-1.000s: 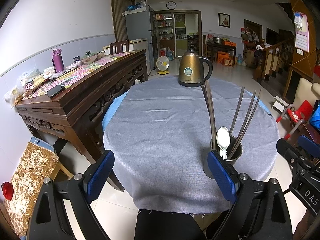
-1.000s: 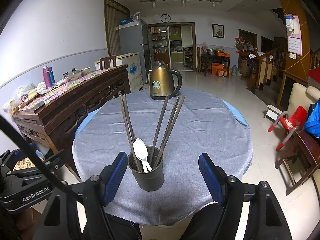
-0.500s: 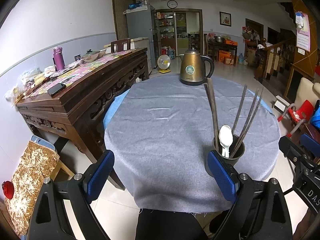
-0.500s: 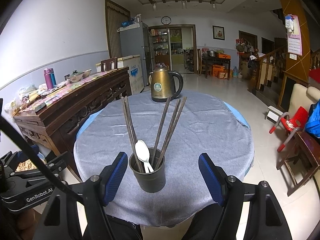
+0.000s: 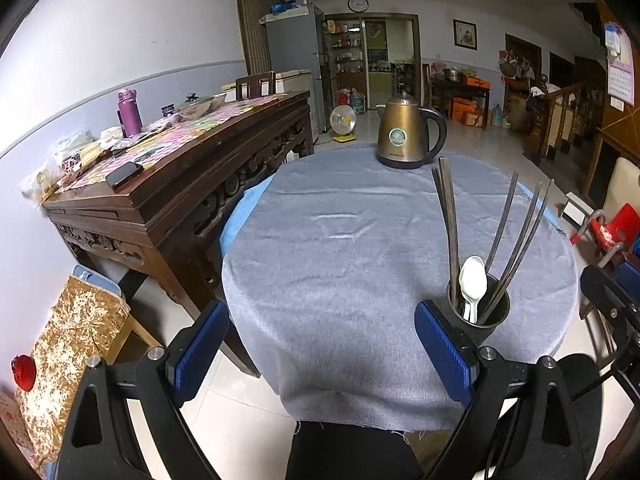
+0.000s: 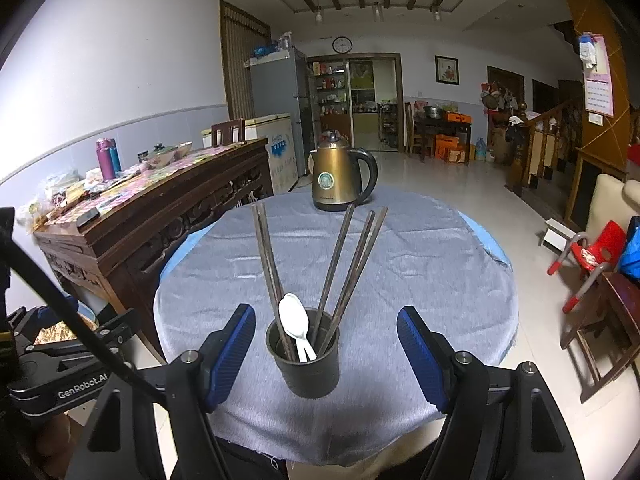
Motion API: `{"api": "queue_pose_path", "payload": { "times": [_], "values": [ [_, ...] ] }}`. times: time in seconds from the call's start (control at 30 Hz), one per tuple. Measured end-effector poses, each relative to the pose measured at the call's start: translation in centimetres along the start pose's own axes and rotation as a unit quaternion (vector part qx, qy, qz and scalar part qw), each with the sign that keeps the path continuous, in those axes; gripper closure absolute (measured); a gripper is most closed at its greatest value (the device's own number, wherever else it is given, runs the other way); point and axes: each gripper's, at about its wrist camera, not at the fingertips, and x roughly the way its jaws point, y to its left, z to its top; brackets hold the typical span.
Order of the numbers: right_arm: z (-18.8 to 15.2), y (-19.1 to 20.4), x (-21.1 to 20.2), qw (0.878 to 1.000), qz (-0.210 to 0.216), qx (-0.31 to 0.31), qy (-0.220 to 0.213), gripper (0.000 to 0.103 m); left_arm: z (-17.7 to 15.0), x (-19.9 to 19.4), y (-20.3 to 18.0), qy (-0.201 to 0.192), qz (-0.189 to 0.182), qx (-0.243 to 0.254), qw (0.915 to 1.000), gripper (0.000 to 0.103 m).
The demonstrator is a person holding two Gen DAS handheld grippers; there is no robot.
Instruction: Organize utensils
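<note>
A dark utensil cup (image 6: 305,364) stands near the front edge of the round table with the grey cloth (image 6: 420,272). It holds several dark chopsticks (image 6: 340,264) and a white spoon (image 6: 295,320). My right gripper (image 6: 326,352) is open and empty, its blue pads either side of the cup without touching it. My left gripper (image 5: 324,354) is open and empty at the table's front edge. In the left wrist view the cup (image 5: 482,318) with its chopsticks (image 5: 508,232) and spoon (image 5: 473,282) stands just behind the right pad.
A gold electric kettle (image 6: 340,176) stands at the far side of the table. A carved wooden sideboard (image 5: 168,184) with bottles and clutter runs along the left. A red child's chair (image 6: 588,256) and wooden furniture stand on the right.
Both grippers have drawn back slightly from the table. The cup and utensils have not moved.
</note>
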Motion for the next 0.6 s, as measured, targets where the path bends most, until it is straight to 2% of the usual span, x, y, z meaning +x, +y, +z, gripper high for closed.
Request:
{"api": "queue_pose_path", "payload": {
  "times": [0.37, 0.6],
  "values": [
    [-0.5, -2.5, 3.0, 0.999, 0.008, 0.043, 0.019, 0.025, 0.9, 2.1, 0.1, 0.021, 0.017, -0.003, 0.9996, 0.009],
    [-0.6, -2.6, 4.1, 0.999, 0.015, 0.036, 0.023, 0.025, 1.6, 3.2, -0.8, 0.033, 0.019, 0.01, 0.9992, 0.009]
  ]
}}
